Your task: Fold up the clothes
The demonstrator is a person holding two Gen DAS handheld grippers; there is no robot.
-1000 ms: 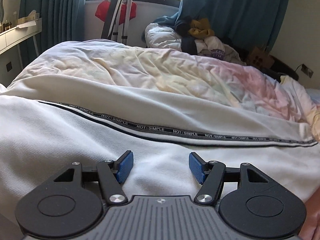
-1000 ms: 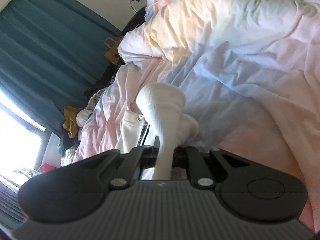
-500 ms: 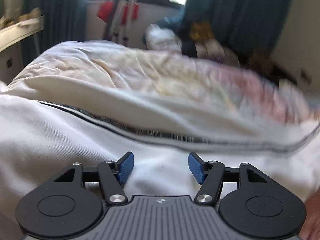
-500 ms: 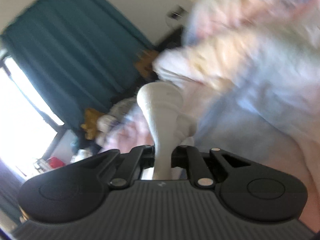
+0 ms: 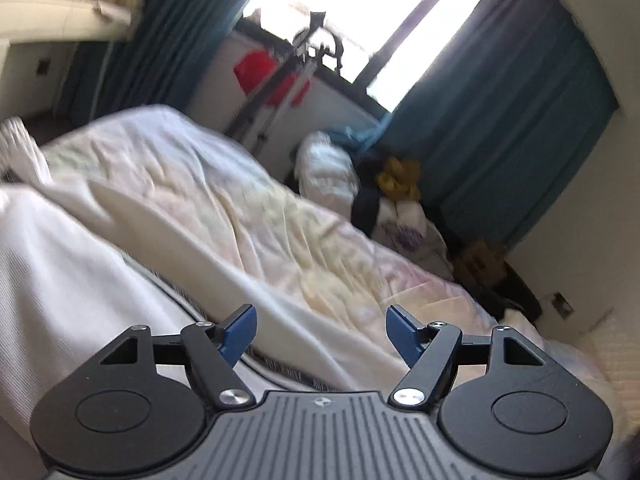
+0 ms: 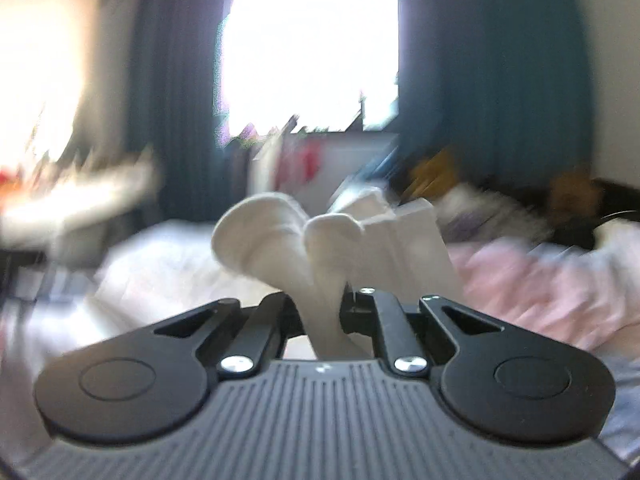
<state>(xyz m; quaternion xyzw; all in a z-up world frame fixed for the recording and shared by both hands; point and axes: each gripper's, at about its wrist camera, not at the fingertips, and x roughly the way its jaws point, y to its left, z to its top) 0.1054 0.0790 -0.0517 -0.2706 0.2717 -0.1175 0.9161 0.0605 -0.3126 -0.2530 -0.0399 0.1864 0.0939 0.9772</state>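
Both cameras have swung since a second ago: the right one, which looked down over the bed, now faces the window (image 6: pixel 312 48), and the left view has tilted, so the bed (image 5: pixel 280 216) runs diagonally. White cloth (image 6: pixel 320 248), part of the garment, is pinched between the pressed-together fingers of the right gripper (image 6: pixel 323 312) and bunches up in front of the window, above the bed; this view is blurred. On the bed, the white garment (image 5: pixel 72 280) with its dark stripe lies beneath the left gripper (image 5: pixel 320 330), whose blue fingertips (image 5: pixel 240 330) stand spread apart, gripping nothing. Beyond the bed, a heap of clothes (image 5: pixel 384 188) sits against the teal curtain (image 5: pixel 500 128).
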